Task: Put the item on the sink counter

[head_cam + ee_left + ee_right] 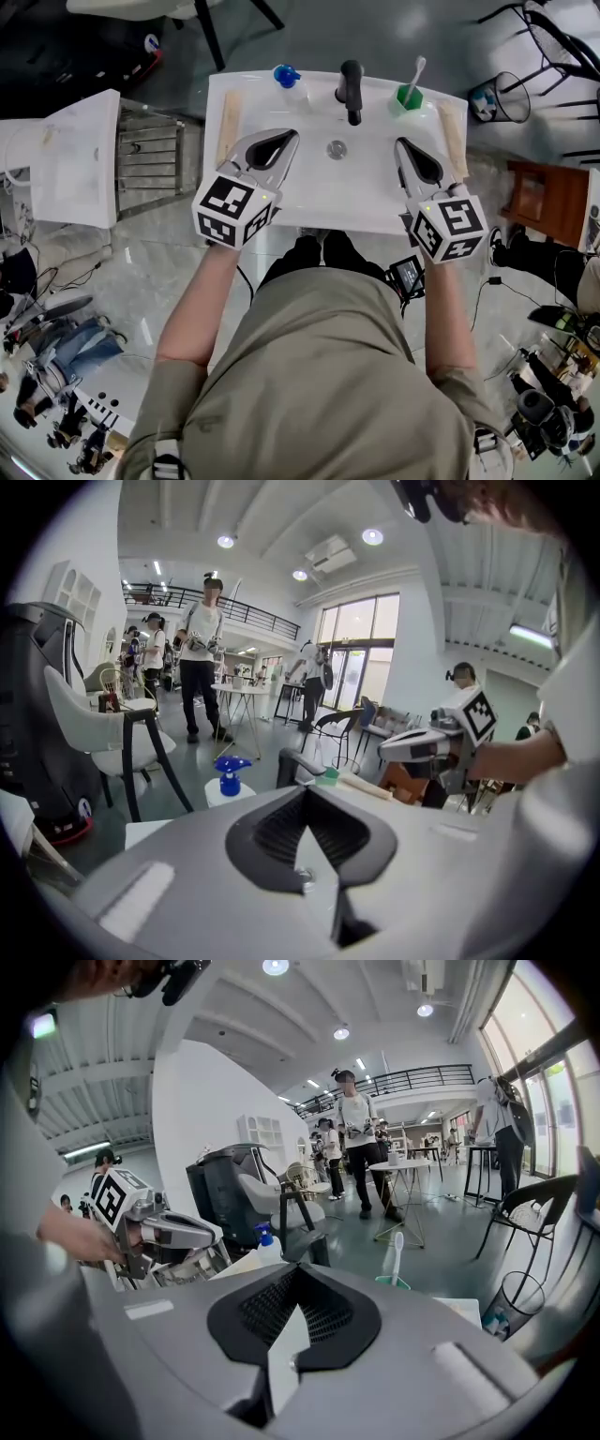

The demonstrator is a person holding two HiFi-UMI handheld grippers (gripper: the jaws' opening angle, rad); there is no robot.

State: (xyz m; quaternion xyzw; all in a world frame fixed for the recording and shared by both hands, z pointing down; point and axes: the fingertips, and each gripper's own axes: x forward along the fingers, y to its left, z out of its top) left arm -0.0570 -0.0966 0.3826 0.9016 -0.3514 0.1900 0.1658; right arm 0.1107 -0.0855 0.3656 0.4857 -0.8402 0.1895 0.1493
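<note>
The white sink counter (281,202) carries a black faucet (351,89) at the back, with a drain (337,148) in the basin. A blue-capped pump bottle (287,77) stands back left. A green cup with a white toothbrush (409,94) stands back right. My left gripper (281,141) hovers over the basin's left side, shut, with nothing in it. My right gripper (405,148) hovers over the right side, also shut and empty. In the left gripper view the closed jaws (305,797) point toward the bottle (228,775). In the right gripper view the jaws (295,1274) face the toothbrush (395,1252).
Wooden strips lie along the counter's left (228,127) and right (453,136) ends. A second white basin unit (80,155) and a metal rack (150,150) stand to the left. On the right are a wire bin (497,98) and a brown wooden stool (548,197). People stand in the background.
</note>
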